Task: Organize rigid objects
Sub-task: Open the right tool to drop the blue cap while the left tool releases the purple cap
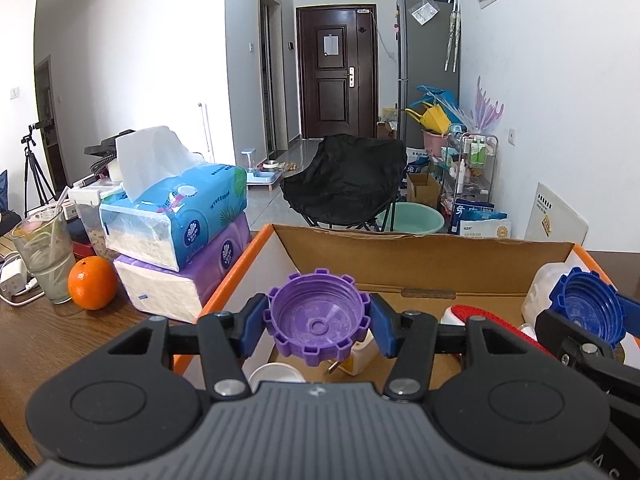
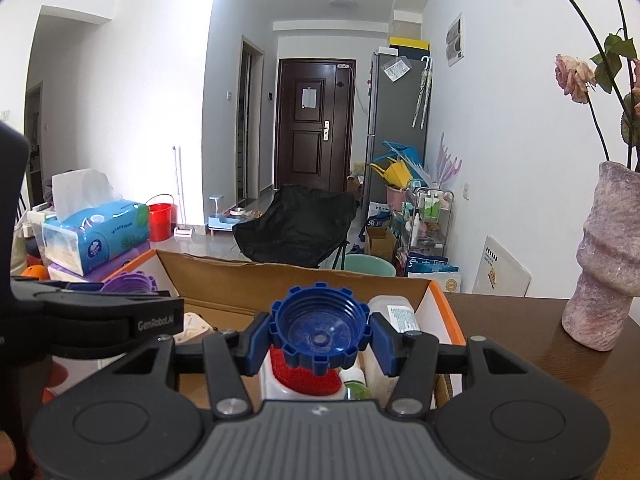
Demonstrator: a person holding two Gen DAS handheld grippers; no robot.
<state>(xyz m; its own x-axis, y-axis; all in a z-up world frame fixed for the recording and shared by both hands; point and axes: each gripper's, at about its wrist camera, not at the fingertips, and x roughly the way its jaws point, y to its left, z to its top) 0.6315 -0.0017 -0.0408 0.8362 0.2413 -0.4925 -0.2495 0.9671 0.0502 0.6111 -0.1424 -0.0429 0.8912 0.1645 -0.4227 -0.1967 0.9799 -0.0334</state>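
My left gripper has its jaws partly closed on a purple notched cap, blue pads pressing its two sides, hollow side facing me. I hold it above the near left part of an open cardboard box with orange edges, which stands on the brown table. My right gripper is clamped the same way on a blue notched cap, above the box's right part, over a red scrubber and a white plastic bottle lying inside. Left of the box sit two stacked tissue packs, an orange and a drinking glass. A mottled pink vase stands on the table to the right.
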